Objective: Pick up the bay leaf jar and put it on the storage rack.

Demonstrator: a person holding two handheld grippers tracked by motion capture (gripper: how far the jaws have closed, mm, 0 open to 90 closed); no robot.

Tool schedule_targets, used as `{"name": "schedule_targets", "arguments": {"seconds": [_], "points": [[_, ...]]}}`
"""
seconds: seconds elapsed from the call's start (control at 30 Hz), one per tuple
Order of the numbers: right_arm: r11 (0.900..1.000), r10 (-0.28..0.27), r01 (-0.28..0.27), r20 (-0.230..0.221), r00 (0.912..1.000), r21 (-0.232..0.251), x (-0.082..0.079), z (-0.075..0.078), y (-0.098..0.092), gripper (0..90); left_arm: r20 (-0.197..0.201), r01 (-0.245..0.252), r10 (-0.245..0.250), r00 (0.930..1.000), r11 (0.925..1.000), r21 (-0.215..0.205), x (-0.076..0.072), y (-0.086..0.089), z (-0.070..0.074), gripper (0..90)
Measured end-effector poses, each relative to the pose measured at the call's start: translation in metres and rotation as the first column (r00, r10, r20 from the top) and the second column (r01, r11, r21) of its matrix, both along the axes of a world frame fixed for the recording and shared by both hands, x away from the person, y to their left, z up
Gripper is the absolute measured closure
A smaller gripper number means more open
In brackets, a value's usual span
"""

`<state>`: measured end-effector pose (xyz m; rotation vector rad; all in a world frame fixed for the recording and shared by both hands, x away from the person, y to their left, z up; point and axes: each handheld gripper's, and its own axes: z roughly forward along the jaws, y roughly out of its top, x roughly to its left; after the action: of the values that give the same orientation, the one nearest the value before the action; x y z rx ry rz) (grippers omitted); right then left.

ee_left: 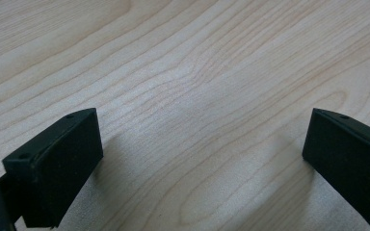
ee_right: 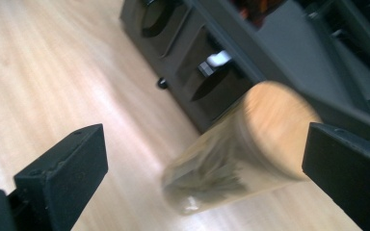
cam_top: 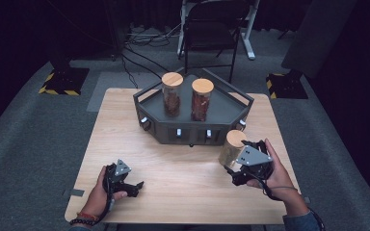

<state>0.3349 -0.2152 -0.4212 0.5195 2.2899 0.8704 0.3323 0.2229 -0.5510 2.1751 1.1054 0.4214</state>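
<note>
text: none legible | labels: none | numbers: none | signs: none

Light: bright on the table (cam_top: pixel 125 125), dark surroundings.
Shadows: soft, beneath the jaws.
Blur: the jar (ee_right: pixel 241 149) smeared by motion.

Blurred jar (ee_right: pixel 241 149) between the right tongs (ee_right: pixel 197 178), contents perhaps dried herbs, unclear.

I see light wood table (cam_top: pixel 125 139) centred on grey carpet (cam_top: pixel 24 144). Black folding chair (cam_top: pixel 211 33) at 12 o'clock. Hazard-striped stand bases at 10 (cam_top: pixel 62 82) and 2 (cam_top: pixel 285 85). Surroundings dark.
</note>
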Motion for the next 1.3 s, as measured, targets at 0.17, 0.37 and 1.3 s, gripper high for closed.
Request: {"name": "schedule_targets", "arguments": {"seconds": [0.17, 0.37, 1.3], "points": [[0.999, 0.002, -0.001, -0.030, 0.9996, 0.034, -0.008, -0.020, -0.009, 1.9, 0.000, 0.001, -0.001, 1.0000, 1.0000, 0.001, 0.000, 0.000, 0.000, 0.3], [0.999, -0.013, 0.016, -0.076, 0.9970, 0.032, -0.012, -0.045, -0.022, 1.9, 0.000, 0.000, 0.000, 1.0000, 1.0000, 0.000, 0.000, 0.000, 0.000, 0.3], [0.973, -0.206, 0.226, -0.278, 0.9380, 0.038, -0.005, -0.119, -0.080, 2.0, 0.000, 0.001, -0.001, 1.0000, 1.0000, 0.001, 0.000, 0.000, 0.000, 0.3]]}}
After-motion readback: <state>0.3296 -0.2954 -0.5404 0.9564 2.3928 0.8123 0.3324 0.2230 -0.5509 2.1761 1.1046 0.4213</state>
